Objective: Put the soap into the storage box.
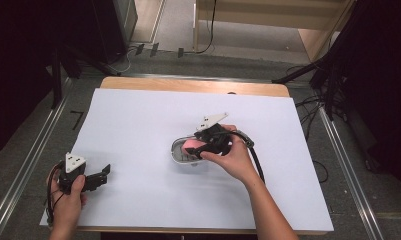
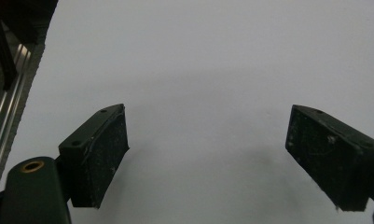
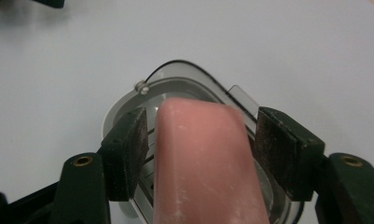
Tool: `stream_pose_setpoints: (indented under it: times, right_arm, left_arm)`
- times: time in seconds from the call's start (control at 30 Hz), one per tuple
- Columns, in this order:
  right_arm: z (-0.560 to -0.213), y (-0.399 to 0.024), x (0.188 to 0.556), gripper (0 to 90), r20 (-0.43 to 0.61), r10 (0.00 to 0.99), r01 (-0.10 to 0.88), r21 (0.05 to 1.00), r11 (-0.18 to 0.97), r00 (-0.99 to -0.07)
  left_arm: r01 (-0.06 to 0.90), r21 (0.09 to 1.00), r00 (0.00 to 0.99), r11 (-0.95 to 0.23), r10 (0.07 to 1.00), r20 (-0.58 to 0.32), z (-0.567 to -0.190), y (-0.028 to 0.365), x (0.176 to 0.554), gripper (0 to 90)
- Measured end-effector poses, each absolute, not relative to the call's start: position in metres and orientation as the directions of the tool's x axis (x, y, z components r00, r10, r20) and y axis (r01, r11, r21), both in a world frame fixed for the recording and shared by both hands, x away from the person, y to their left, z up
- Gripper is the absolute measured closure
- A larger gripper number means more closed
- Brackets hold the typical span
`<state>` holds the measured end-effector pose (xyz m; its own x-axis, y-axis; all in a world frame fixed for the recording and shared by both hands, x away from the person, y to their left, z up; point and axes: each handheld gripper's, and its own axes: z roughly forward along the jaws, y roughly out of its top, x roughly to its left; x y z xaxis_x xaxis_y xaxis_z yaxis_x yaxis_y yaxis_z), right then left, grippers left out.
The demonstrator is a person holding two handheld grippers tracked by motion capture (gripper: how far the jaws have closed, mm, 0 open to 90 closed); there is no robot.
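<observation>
Right hand-held gripper clamped on pink soap bar just over clear dish mid-desk, likely to seat it; left hand-held gripper wide, idle, empty.

Both handheld grippers are matte black – the left gripper and the right gripper each carry a grey three-cornered plate, brass-ringed screw holes, scuffed rectangular pads – and trail black cables. Forearms are sleeveless.
</observation>
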<state>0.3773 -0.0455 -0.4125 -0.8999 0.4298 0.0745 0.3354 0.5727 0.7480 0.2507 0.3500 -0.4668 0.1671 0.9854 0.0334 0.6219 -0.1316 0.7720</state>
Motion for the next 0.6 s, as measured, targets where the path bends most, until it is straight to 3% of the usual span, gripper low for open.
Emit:
stream_pose_setpoints:
  times: [0.33, 0.5, 0.57, 0.6]
  right_arm:
    - [-0.411, -0.058, 0.368, 36.3, 0.081, 0.48, 0.363, 0.767, 0.53, -0.873]
    - [-0.412, -0.079, 0.359, 62.3, 0.147, 0.485, 0.398, 0.788, 0.469, -0.862]
    - [-0.413, -0.086, 0.356, 67.3, 0.152, 0.504, 0.407, 0.797, 0.446, -0.85]
    - [-0.414, -0.092, 0.352, 76.2, 0.159, 0.529, 0.42, 0.805, 0.419, -0.833]
  left_arm:
    - [0.622, 0.771, 0.168, -0.133, 0.985, 0.035, -0.467, 0.35, 0.251, 13.8]
    - [0.622, 0.772, 0.169, -0.134, 0.985, 0.035, -0.467, 0.35, 0.251, 13.8]
    - [0.623, 0.77, 0.167, -0.136, 0.985, 0.038, -0.467, 0.35, 0.251, 13.8]
    - [0.622, 0.771, 0.168, -0.136, 0.985, 0.038, -0.467, 0.35, 0.251, 13.8]
